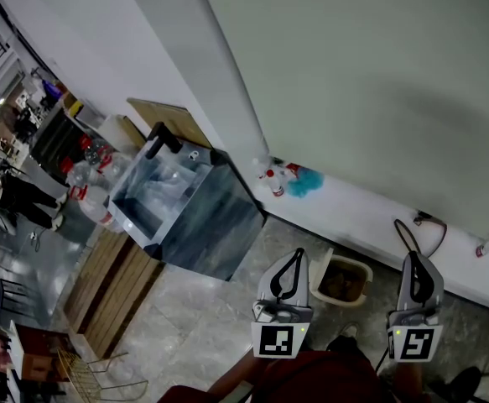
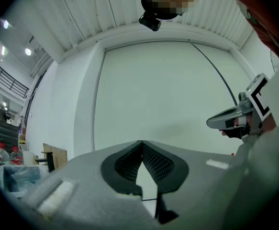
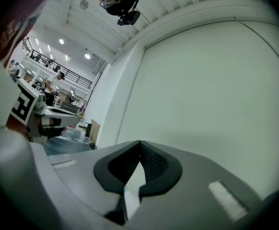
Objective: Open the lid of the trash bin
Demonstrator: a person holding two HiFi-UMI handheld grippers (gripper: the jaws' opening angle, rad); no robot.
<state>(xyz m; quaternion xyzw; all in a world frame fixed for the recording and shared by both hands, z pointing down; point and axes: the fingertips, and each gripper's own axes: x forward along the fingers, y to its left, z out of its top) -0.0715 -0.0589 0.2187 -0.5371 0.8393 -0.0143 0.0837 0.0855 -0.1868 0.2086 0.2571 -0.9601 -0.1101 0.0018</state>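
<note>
Beige bin (image 1: 342, 280) at 5 o'clock shows brown inside, fitting approach or finish, lid unclear; left gripper (image 1: 297, 254), right gripper (image 1: 415, 257) level, jaws clenched, empty.

I get even, rather dim light. The ceiling lamps (image 3: 61, 41) glare in the right gripper view. Both gripper views bow and blacken at the edges, and the far clutter seems soft.
</note>
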